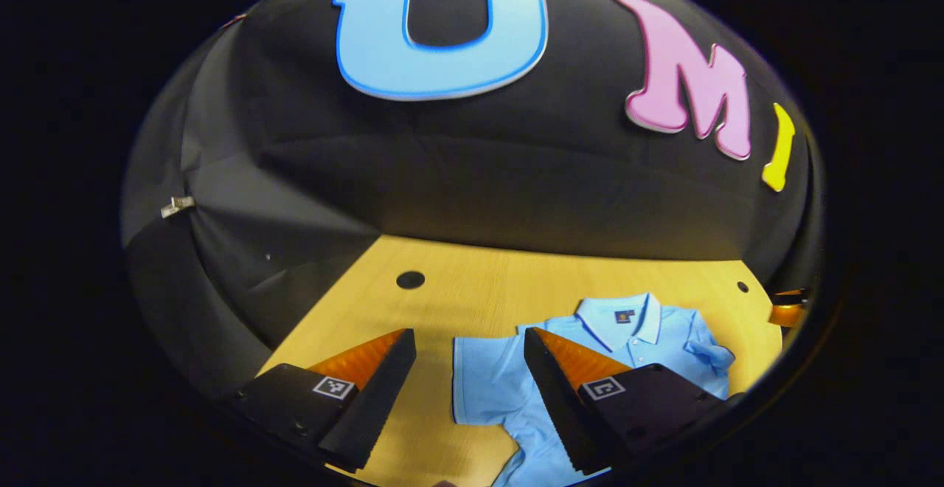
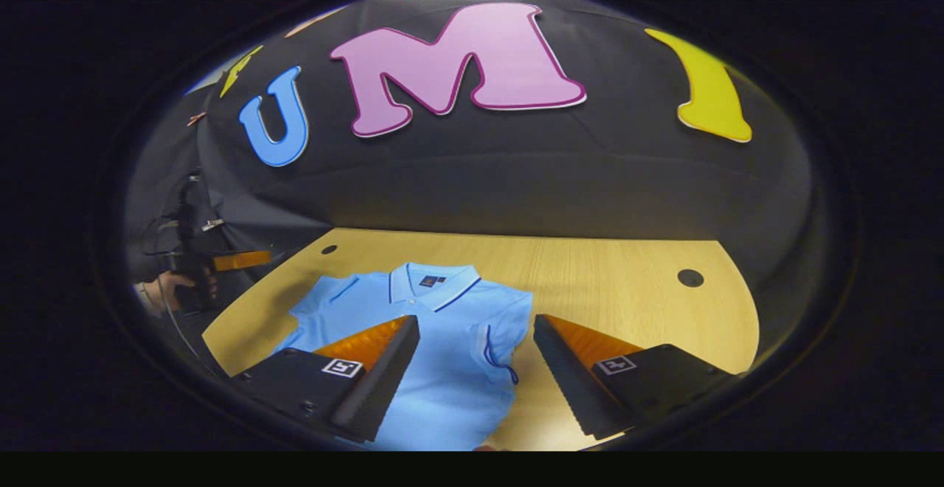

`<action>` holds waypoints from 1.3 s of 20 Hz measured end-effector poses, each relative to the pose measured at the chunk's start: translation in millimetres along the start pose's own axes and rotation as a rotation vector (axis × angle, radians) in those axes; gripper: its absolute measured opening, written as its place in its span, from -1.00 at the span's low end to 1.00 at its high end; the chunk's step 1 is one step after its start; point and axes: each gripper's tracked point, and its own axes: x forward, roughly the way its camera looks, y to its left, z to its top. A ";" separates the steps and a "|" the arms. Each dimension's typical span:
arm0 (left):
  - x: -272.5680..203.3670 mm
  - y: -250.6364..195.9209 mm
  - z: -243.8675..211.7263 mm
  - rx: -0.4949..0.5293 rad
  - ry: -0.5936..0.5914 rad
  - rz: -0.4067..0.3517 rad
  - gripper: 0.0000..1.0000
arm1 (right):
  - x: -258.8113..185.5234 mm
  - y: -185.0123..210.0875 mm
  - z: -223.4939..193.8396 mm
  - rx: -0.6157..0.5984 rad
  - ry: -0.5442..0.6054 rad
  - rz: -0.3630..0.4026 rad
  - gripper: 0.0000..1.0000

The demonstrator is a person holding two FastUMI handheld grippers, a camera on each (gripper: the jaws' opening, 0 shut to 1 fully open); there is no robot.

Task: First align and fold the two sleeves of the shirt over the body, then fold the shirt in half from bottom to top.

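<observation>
A light blue polo shirt (image 1: 641, 339) lies face up on the wooden table (image 1: 472, 295), collar toward the wall. In the left gripper view its near sleeve (image 1: 479, 384) spreads flat between my fingers, and the far sleeve (image 1: 709, 354) lies crumpled inward. My left gripper (image 1: 468, 336) hangs open above that near sleeve, holding nothing. In the right gripper view the shirt (image 2: 442, 369) lies below my right gripper (image 2: 476, 321), which is open and holds nothing. The sleeve (image 2: 505, 332) between its fingers is turned in, with its dark-trimmed cuff showing.
The table has round holes (image 1: 410, 279) (image 2: 690, 277) near its back edge. The black cloth wall rises right behind it. In the right gripper view a hand (image 2: 158, 291) holds the other gripper (image 2: 225, 260) off the table's left side.
</observation>
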 end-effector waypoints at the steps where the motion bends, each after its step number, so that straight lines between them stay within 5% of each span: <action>1: 16.7 -1.2 -11.2 0.001 0.044 0.003 0.92 | -7.1 -2.2 -4.8 0.003 0.010 0.000 0.96; 8: 84.8 1.6 -93.5 0.058 0.296 0.053 0.96 | -20.9 -24.6 -27.4 0.053 0.051 -0.026 0.96; 11: 92.4 -9.0 -102.9 0.027 0.318 0.008 0.94 | -21.3 -28.3 -27.8 0.053 0.052 -0.024 0.96; 15: 90.7 -17.1 -104.2 0.090 0.307 0.014 -0.94 | -27.0 -32.4 -29.1 0.062 0.054 -0.012 0.96; 18: 87.0 -26.8 -84.4 0.090 0.249 -0.017 -0.87 | -27.8 -32.9 -27.7 0.058 0.052 -0.007 0.96; 21: 68.3 -57.6 -48.8 0.075 0.140 -0.133 -0.88 | -29.4 -35.0 -27.1 0.053 0.048 -0.004 0.96; 24: 48.1 -97.7 -50.3 0.132 0.160 -0.274 -0.88 | -31.2 -32.4 -25.6 0.058 0.039 0.003 0.96; 26: 43.4 -110.1 -60.1 0.168 0.192 -0.300 -0.87 | -33.0 -30.0 -26.3 0.053 0.037 0.008 0.96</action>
